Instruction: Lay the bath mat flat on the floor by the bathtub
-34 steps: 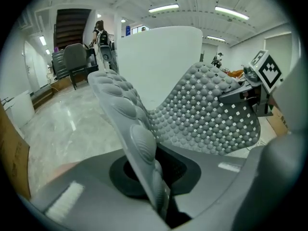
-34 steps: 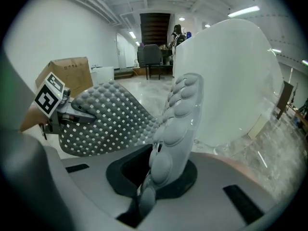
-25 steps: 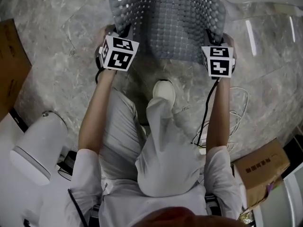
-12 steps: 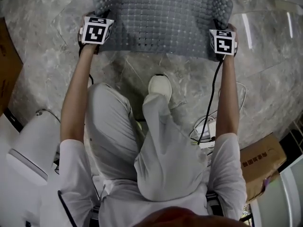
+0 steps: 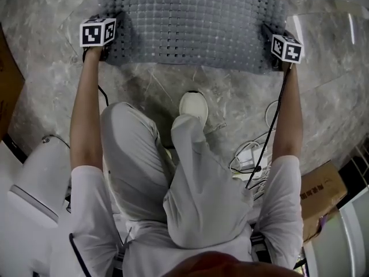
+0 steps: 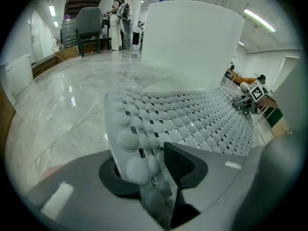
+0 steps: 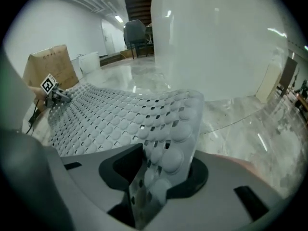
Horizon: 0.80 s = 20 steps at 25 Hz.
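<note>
The grey bath mat (image 5: 196, 22), studded with round bumps and holes, is spread across the marble floor (image 5: 46, 68) at the top of the head view, in front of the white bathtub wall (image 6: 192, 42). My left gripper (image 5: 106, 45) is at the mat's near left corner and my right gripper (image 5: 277, 53) at its near right corner. In the left gripper view the mat's corner (image 6: 139, 153) stands loosely between the opening jaws. In the right gripper view the other corner (image 7: 168, 148) also sits between opening jaws, with dark gaps on both sides. Neither pair of pads presses on the mat.
The person's white shoe (image 5: 193, 105) stands just behind the mat. Cables (image 5: 253, 154) lie on the floor at the right. A cardboard box (image 5: 323, 195) sits at the lower right, another (image 5: 7, 91) at the left edge, and a white fixture (image 5: 40, 178) at the lower left.
The mat has gone from bunched and lifted to spread out wide and low on the floor. Both grippers have moved apart and away from the body.
</note>
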Motion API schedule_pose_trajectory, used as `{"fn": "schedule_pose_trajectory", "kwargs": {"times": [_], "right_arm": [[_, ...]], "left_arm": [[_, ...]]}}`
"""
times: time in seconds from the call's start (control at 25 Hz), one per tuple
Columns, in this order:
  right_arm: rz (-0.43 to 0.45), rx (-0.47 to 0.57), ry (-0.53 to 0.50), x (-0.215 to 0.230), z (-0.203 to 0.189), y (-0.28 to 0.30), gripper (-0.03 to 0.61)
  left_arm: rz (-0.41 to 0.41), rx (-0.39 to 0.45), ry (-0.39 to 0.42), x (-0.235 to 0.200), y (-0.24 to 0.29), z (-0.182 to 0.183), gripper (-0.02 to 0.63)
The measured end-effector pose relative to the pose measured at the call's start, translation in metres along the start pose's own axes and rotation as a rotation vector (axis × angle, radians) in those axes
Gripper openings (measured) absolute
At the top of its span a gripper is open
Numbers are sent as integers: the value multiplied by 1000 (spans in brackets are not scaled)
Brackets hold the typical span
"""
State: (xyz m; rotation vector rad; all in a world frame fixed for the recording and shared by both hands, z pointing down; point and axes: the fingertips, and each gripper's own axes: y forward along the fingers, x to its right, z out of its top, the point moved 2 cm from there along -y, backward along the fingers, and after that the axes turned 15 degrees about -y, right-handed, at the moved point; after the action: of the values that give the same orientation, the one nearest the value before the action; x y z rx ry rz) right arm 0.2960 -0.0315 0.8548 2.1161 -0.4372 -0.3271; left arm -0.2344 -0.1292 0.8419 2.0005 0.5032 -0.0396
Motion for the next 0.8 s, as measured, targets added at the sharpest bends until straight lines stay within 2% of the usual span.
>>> {"fn": "schedule_pose_trajectory", "kwargs": {"times": [0.16, 0.36, 0.44, 0.6, 0.64, 0.8], "right_arm": [[35, 27, 85, 7, -12, -5, 178], [76, 51, 146, 15, -21, -5, 221], [85, 58, 168, 17, -25, -7, 224], [56, 45, 210, 35, -46, -20, 236], [41, 30, 211, 40, -53, -24, 212], [-9, -24, 211, 55, -80, -41, 206]], "left_arm": [[-50, -9, 10, 0, -2, 0, 167], [-122, -33, -48, -8, -6, 0, 176], [-127, -50, -41, -14, -7, -5, 181], [-120, -80, -22, -27, -12, -11, 179], [-119, -82, -26, -31, -14, -11, 184], [-108, -89, -20, -45, -22, -11, 186]]}}
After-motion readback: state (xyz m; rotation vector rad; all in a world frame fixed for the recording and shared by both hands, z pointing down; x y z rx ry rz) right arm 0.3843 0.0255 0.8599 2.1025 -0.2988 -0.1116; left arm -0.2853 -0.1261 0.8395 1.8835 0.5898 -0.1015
